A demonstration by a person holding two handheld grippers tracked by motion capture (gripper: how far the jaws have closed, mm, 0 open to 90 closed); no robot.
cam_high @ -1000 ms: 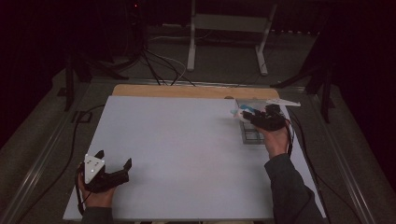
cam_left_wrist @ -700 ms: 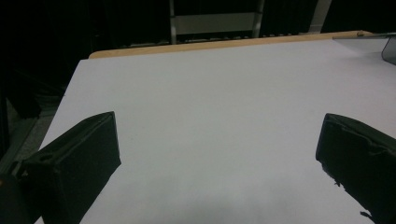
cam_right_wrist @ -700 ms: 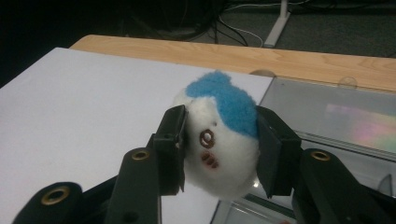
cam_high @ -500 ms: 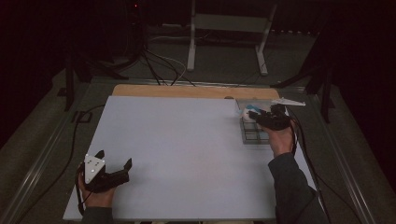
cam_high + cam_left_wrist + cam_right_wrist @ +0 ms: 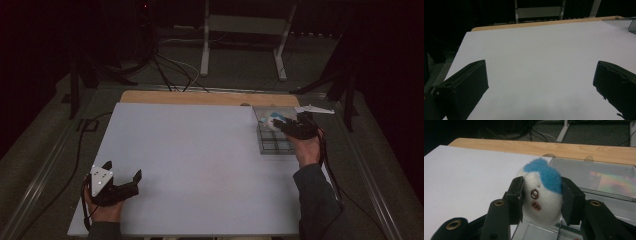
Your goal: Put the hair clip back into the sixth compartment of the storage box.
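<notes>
A small white plush toy (image 5: 544,195) with a blue top and a stitched face sits between the jaws of my right gripper (image 5: 541,196), which is shut on its sides. In the high view the toy (image 5: 270,121) and right gripper (image 5: 281,126) hang over the far end of a clear compartment box (image 5: 274,148) at the table's right. The box's clear lid (image 5: 599,177) lies open behind the toy. My left gripper (image 5: 122,171) rests at the near left of the white tabletop, open, with nothing between its jaws (image 5: 541,68).
A strip of wooden board (image 5: 200,97) runs along the far edge of the white table surface (image 5: 200,150). Cables (image 5: 170,70) and a white stand (image 5: 245,30) lie on the floor beyond. A corner of the clear box (image 5: 632,24) shows far right in the left gripper view.
My right gripper has shifted slightly to the right over the box, still carrying the plush toy. The left gripper has stayed where it was.
</notes>
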